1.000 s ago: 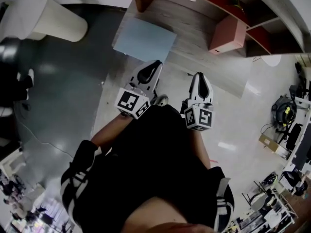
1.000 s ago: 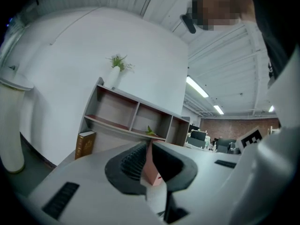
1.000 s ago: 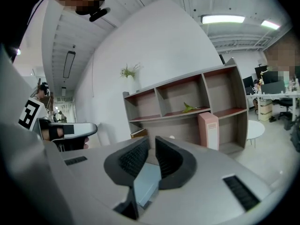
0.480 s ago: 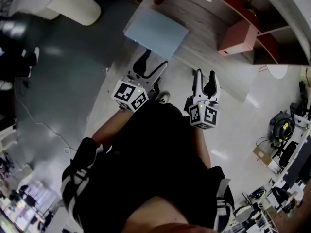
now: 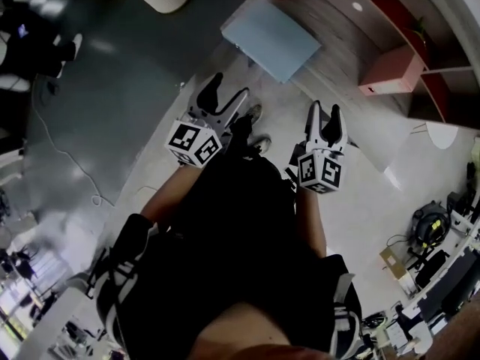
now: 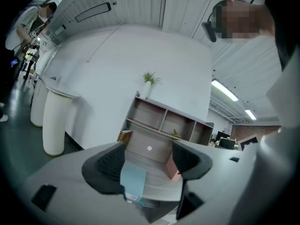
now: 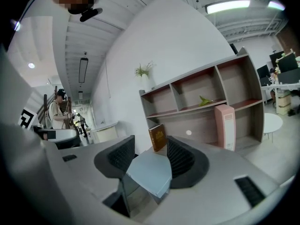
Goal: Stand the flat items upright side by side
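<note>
A light blue flat item point(image 5: 271, 40) lies flat on the wooden desk point(image 5: 337, 51) ahead of me. It shows between the jaws in the left gripper view point(image 6: 133, 182) and the right gripper view point(image 7: 150, 172). A pink box point(image 5: 390, 70) stands upright by the shelf, and a brown book point(image 7: 157, 137) stands at the desk's far left. My left gripper point(image 5: 225, 96) and right gripper point(image 5: 325, 118) hang short of the desk. Both have just been opening and stand open, the left wider, touching nothing.
An open shelf unit point(image 7: 206, 97) with a small plant point(image 6: 149, 78) on top backs the desk. A white cylinder point(image 6: 54, 121) stands on the left. A cable point(image 5: 60, 156) runs over the grey floor. A person point(image 6: 33, 22) stands far left, and equipment point(image 5: 427, 227) clutters the right.
Both grippers went from shut to open. In the head view the desk slid toward the upper right, and the left gripper swung leftward.
</note>
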Motion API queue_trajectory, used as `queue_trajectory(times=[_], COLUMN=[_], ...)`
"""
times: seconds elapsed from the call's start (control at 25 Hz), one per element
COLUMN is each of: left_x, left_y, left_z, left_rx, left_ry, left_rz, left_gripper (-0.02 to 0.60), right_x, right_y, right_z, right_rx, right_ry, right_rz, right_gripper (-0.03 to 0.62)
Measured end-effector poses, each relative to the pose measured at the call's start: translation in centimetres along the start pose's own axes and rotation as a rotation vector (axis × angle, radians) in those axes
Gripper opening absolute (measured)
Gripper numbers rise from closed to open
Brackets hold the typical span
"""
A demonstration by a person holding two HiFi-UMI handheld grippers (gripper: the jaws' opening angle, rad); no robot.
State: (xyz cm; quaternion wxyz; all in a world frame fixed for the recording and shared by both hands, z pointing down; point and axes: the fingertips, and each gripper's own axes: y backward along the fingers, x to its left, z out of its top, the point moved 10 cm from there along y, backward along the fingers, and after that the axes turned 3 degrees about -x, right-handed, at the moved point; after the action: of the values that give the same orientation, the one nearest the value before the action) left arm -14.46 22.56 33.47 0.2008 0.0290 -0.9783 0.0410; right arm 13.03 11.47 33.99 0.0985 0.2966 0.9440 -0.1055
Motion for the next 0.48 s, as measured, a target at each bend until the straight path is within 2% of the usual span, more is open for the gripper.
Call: queue_trajectory(times=[0.28, 0.48], left_x=[3.8, 7.4], left_y=[2.3, 0.4], left_z=[-1.1, -3.0], left_rx=[0.064, 0.127], left_ry=[-0.008, -0.006], left_rz=[0.044, 0.027], left_gripper=[0.310, 0.310], right_x=[1.9, 2.5], right_y=[-1.2, -3.5], right_z=[-2.1, -4.8], right_rx=[0.054, 0.132], right_ry=[0.000, -0.007], right_rz=[0.049, 0.055], right_gripper=[0.229, 0.229])
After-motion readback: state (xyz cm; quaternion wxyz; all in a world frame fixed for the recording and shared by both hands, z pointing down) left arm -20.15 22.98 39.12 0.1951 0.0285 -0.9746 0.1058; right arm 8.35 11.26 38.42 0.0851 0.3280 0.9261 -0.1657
